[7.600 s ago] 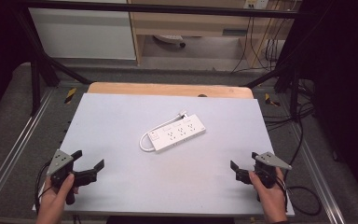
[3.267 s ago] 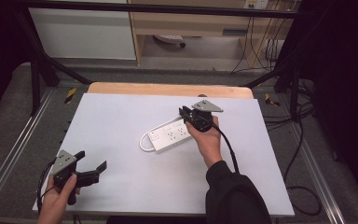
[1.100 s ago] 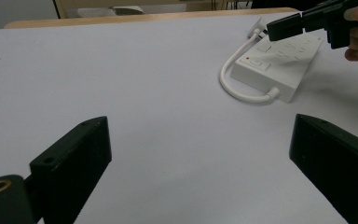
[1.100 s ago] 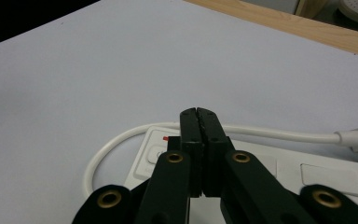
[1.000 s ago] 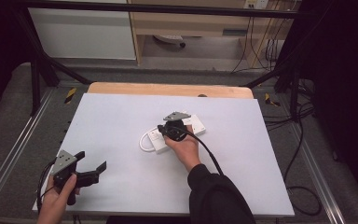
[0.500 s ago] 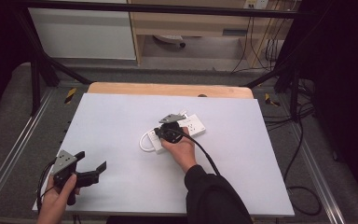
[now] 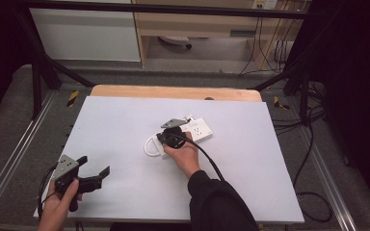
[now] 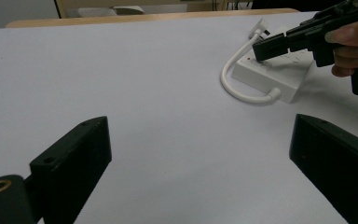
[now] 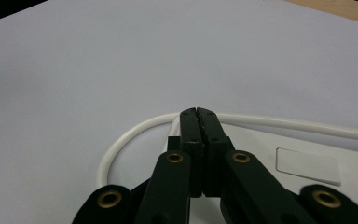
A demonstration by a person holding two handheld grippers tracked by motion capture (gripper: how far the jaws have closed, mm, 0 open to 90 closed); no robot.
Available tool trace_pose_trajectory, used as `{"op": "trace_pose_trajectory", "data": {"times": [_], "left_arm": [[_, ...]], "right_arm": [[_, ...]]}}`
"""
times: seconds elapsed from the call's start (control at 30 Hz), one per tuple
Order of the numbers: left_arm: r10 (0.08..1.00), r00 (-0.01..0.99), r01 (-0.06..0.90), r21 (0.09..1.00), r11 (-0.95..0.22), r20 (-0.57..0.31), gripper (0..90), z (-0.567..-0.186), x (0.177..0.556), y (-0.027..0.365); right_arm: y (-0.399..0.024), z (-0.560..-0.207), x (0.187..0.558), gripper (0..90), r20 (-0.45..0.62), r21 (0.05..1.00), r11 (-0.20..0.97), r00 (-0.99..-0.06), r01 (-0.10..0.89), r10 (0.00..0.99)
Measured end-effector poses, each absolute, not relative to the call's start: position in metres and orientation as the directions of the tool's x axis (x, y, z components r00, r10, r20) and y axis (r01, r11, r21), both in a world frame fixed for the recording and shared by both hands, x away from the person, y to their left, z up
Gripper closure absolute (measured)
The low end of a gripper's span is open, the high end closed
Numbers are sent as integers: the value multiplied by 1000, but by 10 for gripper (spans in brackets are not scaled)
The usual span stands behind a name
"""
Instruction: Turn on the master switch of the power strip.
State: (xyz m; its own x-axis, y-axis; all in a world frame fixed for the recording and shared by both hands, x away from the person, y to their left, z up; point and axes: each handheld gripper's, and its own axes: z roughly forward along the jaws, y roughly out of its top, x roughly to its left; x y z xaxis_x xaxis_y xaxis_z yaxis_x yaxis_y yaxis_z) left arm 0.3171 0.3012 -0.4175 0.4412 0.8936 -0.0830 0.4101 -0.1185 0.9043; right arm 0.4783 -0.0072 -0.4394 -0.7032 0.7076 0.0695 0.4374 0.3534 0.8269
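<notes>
Pressing closed black tool (image 9: 199, 114) onto glossy white power strip (image 9: 307, 163).

Glossy white plastic power strip (image 7: 192, 133) lies on a matt white table (image 7: 115, 125).

Both tongs are matte black with brass-ringed pivot screws, the left tongs (image 7: 95, 176) and right tongs (image 7: 162, 138) each topped by a grey three-cornered plate and trailing a black cable, the right arm in a black sleeve (image 7: 219, 204).
</notes>
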Motion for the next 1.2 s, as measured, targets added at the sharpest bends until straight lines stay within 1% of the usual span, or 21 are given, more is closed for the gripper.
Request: {"op": "trace_pose_trajectory", "data": {"times": [0.77, 1.2], "left_arm": [[893, 442, 411, 904, -121, -82, 56, -418, 317, 301], [894, 442, 411, 903, -122, -80, 56, -418, 317, 300]], "right_arm": [[-4, -441, 476, 900, 49, 826, 367, -702, 428, 710], [-4, -441, 475, 900, 54, 823, 365, -700, 435, 712]]}}
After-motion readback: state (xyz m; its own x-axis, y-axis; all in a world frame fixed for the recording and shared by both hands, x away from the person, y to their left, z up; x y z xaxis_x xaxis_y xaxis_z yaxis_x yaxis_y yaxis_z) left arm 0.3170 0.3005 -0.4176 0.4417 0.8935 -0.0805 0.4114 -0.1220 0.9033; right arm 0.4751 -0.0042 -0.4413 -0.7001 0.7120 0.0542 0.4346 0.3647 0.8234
